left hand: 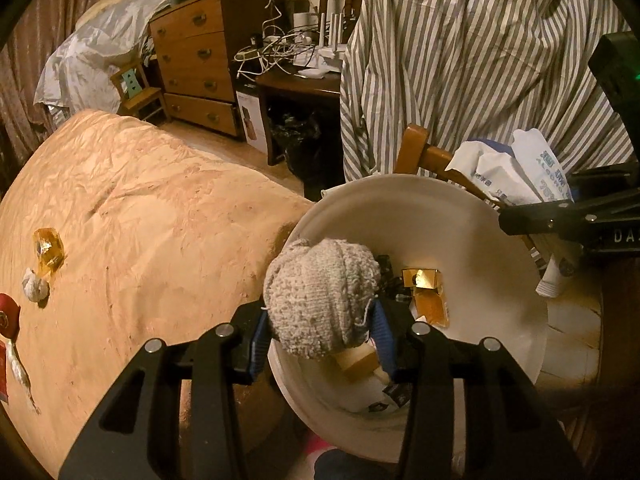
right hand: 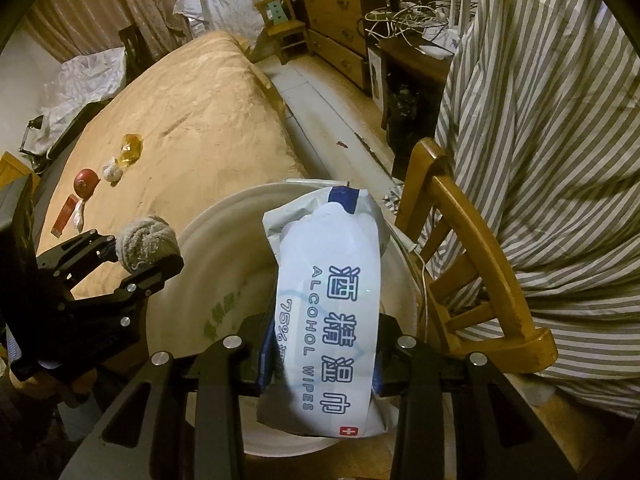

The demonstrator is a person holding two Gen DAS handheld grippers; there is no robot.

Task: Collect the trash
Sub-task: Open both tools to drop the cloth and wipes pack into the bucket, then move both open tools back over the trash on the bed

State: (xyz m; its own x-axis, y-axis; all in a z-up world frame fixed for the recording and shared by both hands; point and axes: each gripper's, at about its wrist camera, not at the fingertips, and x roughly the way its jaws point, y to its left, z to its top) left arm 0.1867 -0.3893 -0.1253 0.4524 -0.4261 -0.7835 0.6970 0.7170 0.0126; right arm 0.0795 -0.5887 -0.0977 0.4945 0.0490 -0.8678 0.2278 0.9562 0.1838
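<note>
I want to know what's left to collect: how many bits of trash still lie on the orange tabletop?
5, clustered at its far-left side: amber wrapper, white wad, red round piece, red flat packet, twisted white scrap. More may lie outside the views.

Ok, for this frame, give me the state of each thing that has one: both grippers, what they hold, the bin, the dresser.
Left gripper: shut on the balled sock, above the bin.
Right gripper: shut on the alcohol wipes pack, above the bin.
White bin: open-topped, trash already inside.
Dresser: bottom drawer pulled out a little.
Amber wrapper: lying on the bed.
</note>
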